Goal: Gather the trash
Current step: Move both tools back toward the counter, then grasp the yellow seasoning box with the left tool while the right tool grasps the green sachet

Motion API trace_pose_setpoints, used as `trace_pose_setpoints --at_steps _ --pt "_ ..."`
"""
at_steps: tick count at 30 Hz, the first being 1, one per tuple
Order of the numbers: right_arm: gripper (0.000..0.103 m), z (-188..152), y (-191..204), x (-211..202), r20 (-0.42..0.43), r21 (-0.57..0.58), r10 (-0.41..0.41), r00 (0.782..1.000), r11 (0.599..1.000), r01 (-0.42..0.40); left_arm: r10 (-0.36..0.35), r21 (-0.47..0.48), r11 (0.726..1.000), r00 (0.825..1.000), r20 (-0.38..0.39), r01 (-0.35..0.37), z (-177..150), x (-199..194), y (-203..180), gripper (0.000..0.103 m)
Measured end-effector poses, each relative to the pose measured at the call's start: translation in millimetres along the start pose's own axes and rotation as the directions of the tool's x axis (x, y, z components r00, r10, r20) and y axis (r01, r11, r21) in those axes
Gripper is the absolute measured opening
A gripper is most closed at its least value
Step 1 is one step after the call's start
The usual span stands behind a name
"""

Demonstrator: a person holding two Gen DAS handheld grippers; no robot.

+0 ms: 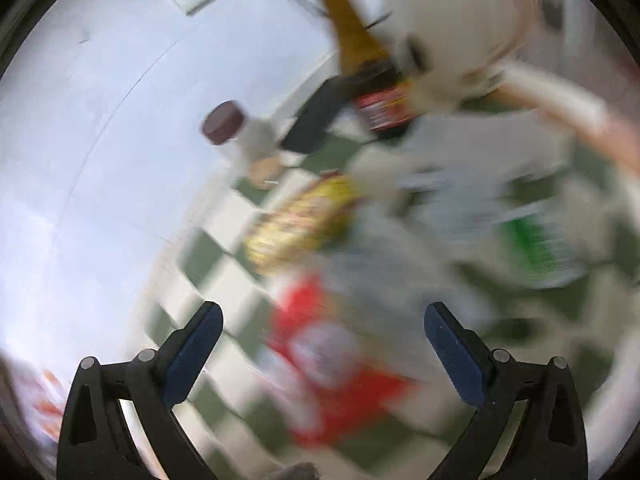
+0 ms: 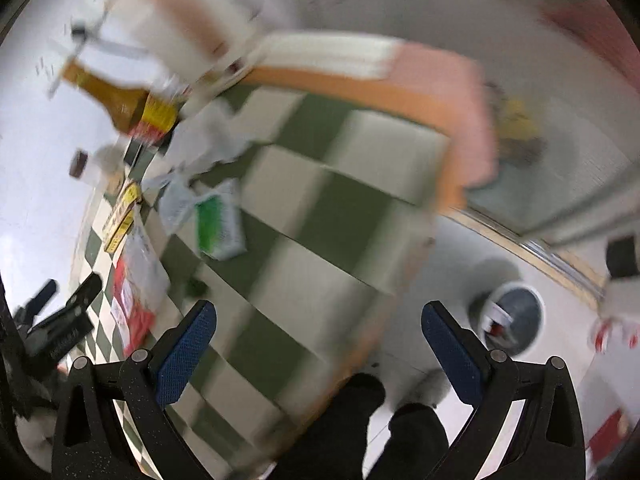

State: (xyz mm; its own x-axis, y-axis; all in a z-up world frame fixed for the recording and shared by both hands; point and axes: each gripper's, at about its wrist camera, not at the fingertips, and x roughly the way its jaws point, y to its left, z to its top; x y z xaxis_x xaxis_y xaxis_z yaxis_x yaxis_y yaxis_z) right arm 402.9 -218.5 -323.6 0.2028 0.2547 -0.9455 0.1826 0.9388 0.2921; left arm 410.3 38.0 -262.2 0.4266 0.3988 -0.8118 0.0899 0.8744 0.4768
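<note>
Left wrist view was smeared by motion, yet the left tool [image 1: 322, 320] showed plainly: its two blue-padded fingers [image 1: 192, 354] stood spread wide with nothing between them. Beyond them lay the worktop [image 1: 208, 252], covered in a green-and-white checked cloth. A red-and-white wrapper [image 1: 328, 356] lay on the cloth just ahead of the tool, between the fingers' lines of sight. At about 12 o'clock from it sat a yellow packet [image 1: 298, 222], and toward 2 o'clock a green-and-white packet [image 1: 540, 240]; crumpled white paper [image 1: 384, 176] lay between those two. Farther off, at 12 o'clock, stood a brown bottle [image 1: 360, 60] with a red label, and at 11 o'clock a small jar with a dark lid [image 1: 224, 122].

Right wrist view showed the right tool [image 2: 318, 320] likewise released, fingers well apart and empty, held over the worktop's near edge. The same litter lay at its 10 o'clock, with the left tool beside the red wrapper. On the floor at 3 o'clock stood a round bin [image 2: 516, 316] with scraps inside. The person's dark shoes [image 2: 352, 424] showed at 6 o'clock.
</note>
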Motion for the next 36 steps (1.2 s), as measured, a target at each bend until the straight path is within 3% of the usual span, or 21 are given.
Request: trace_pose_setpoints --at_steps 3,4,6,7,11,14,17,18,19,20,21,22,25,30,36 --pt "0.103 36.6 44.4 55.1 -0.059 -0.051 -0.056 0.997 0.997 0.053 0.032 0.110 0.994 0.999 -0.043 -0.027 16.1 54.2 26.3 0.103" --pt "0.103 36.6 44.4 55.1 -0.059 -0.051 -0.056 0.997 0.997 0.053 0.030 0.134 0.991 0.998 -0.056 -0.023 23.6 69.3 33.1 0.103" --pt "0.101 52.1 63.7 86.8 -0.094 -0.074 -0.112 0.989 0.992 0.105 0.000 0.176 0.984 0.997 -0.072 0.013 34.9 93.8 41.2 0.103" --pt "0.101 57.5 77.8 101.9 -0.085 -0.098 -0.181 0.980 0.980 0.172 -0.015 0.199 0.979 0.997 -0.075 0.029 40.9 105.5 43.7 0.102" --pt "0.098 56.4 100.0 108.7 -0.038 -0.164 -0.266 0.963 0.953 0.256 -0.136 0.315 0.934 0.984 -0.118 0.167 52.6 131.6 31.7 0.102" --pt "0.096 53.0 106.9 106.8 -0.002 -0.184 -0.270 0.963 0.947 0.265 -0.144 0.405 0.895 0.980 -0.138 0.189 57.9 147.1 17.6 0.103" --pt "0.089 46.8 111.2 101.4 0.022 -0.201 -0.261 0.965 0.944 0.260 -0.197 0.419 0.877 0.971 -0.137 0.237 67.9 154.3 17.8 0.102" --pt "0.080 44.4 114.0 97.3 0.040 -0.214 -0.255 0.966 0.942 0.258 -0.214 0.414 0.874 0.967 -0.140 0.254 70.5 156.3 18.6 0.102" --pt "0.064 42.0 117.4 93.8 0.052 -0.223 -0.251 0.967 0.941 0.256 -0.242 0.411 0.868 0.960 -0.141 0.279 73.7 158.3 18.6 0.095" --pt "0.053 38.5 120.4 91.5 0.061 -0.229 -0.248 0.967 0.939 0.256 -0.281 0.399 0.861 0.948 -0.146 0.316 75.3 158.2 19.9 0.080" --pt "0.026 38.0 121.4 89.3 0.059 -0.229 -0.249 0.967 0.939 0.256 -0.321 0.381 0.852 0.933 -0.160 0.358 77.2 158.8 21.4 0.068" --pt "0.012 38.2 123.8 89.4 0.056 -0.222 -0.246 0.968 0.942 0.252 -0.340 0.361 0.852 0.926 -0.167 0.378 78.4 158.8 22.5 0.066" --pt "0.006 38.9 116.7 85.4 0.046 -0.185 -0.202 0.978 0.961 0.207 -0.336 0.365 0.855 0.930 -0.149 0.367 73.3 154.7 19.0 0.063" --pt "0.005 35.4 93.8 57.7 0.071 -0.107 -0.112 0.991 0.987 0.119 -0.322 0.300 0.893 0.942 -0.093 0.335 58.1 127.2 23.9 0.060" --pt "0.004 21.8 67.9 11.9 0.117 -0.060 -0.030 0.993 0.998 0.037 -0.337 0.174 0.926 0.941 -0.018 0.335 46.9 85.5 39.8 0.059"
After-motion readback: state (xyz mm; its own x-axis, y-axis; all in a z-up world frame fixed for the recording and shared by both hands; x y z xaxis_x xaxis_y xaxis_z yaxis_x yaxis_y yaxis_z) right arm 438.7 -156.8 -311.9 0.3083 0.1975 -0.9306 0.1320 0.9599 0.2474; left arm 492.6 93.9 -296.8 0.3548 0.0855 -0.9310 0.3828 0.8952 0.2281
